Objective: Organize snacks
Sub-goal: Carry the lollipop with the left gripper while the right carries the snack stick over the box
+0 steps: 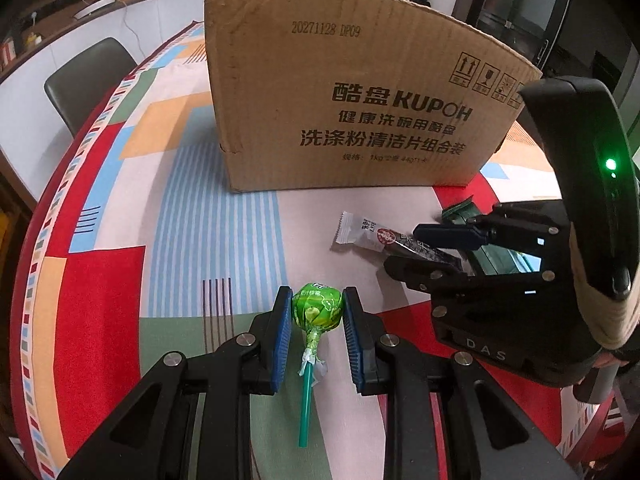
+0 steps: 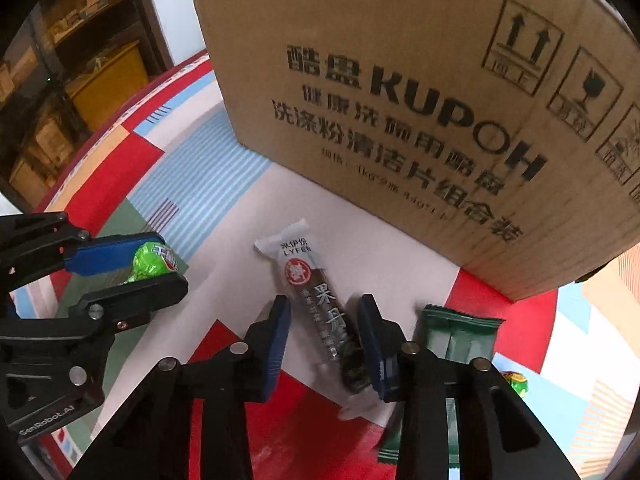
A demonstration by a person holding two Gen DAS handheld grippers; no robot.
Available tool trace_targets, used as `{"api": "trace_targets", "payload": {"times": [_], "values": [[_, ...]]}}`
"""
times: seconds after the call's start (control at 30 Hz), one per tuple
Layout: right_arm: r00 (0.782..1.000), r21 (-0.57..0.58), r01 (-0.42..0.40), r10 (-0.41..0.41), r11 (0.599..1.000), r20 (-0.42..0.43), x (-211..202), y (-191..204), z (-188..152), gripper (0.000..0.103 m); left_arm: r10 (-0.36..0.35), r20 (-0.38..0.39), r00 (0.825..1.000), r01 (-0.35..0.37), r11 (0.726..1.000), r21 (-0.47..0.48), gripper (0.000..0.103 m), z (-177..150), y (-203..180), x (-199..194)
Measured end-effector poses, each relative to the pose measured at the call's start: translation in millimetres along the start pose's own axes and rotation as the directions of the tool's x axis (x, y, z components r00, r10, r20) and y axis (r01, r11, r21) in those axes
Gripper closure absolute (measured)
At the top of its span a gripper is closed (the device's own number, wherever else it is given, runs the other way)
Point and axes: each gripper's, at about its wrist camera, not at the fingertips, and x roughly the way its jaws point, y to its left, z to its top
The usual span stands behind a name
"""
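Note:
My left gripper (image 1: 318,294) is shut on the head of a green wrapped lollipop (image 1: 318,310), whose teal stick points back toward the camera. The right wrist view shows the same lollipop (image 2: 154,264) between the left gripper's (image 2: 170,260) blue pads. A long dark snack bar with a white end (image 2: 316,292) lies on the tablecloth in front of a big cardboard box (image 2: 400,100). My right gripper (image 2: 325,302) points down with its pads against both sides of the bar. In the left wrist view the right gripper (image 1: 404,246) straddles the bar (image 1: 368,232).
A dark green packet (image 2: 460,336) lies just right of the right gripper, and another green candy (image 2: 514,382) lies beyond it. The box (image 1: 340,100) stands upright on the colourful tablecloth (image 1: 120,200). A dark chair (image 1: 88,76) stands at the table's far left edge.

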Motion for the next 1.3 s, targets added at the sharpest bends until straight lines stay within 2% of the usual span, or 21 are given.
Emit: {"api": "trace_targets", "payload": {"times": [0.07, 0.17, 0.4, 0.77, 1.07, 1.3], "values": [[1.000, 0.011, -0.002, 0.002, 1.000, 0.004, -1.3, -0.3, -2.1, 0.078, -0.001, 0.003, 1.000, 0.001, 1.000, -0.007, 0.078, -1.0, 0.4, -0.8], [1.000, 0.021, -0.016, 0.016, 1.000, 0.009, -2.9, 2.4, -4.2, 0.082, -0.001, 0.011, 1.000, 0.002, 1.000, -0.013, 0.078, -1.4, 0.3, -3.5], [0.998, 0.070, -0.007, 0.003, 0.998, 0.056, -16.1, 8.7, -13.5, 0.083, 0.001, 0.044, 0.999, 0.000, 1.000, -0.016, 0.078, -1.8, -0.9, -17.0], [0.989, 0.137, -0.016, -0.005, 0.990, 0.151, -62.5, 5.6, -23.6, 0.083, -0.007, 0.131, 0.991, 0.006, 1.000, 0.011, 0.078, 3.5, -12.7, -53.5], [0.968, 0.183, -0.010, -0.037, 0.983, 0.249, -110.6, -5.4, -22.5, 0.083, -0.010, 0.212, 0.977, 0.001, 0.999, 0.043, 0.078, 22.6, -23.1, -80.3], [0.946, 0.228, -0.005, -0.069, 0.974, 0.316, -139.6, -17.6, -14.1, 0.083, -0.008, 0.284, 0.959, -0.012, 0.998, 0.069, 0.078, 47.8, -33.8, -102.8]]}}
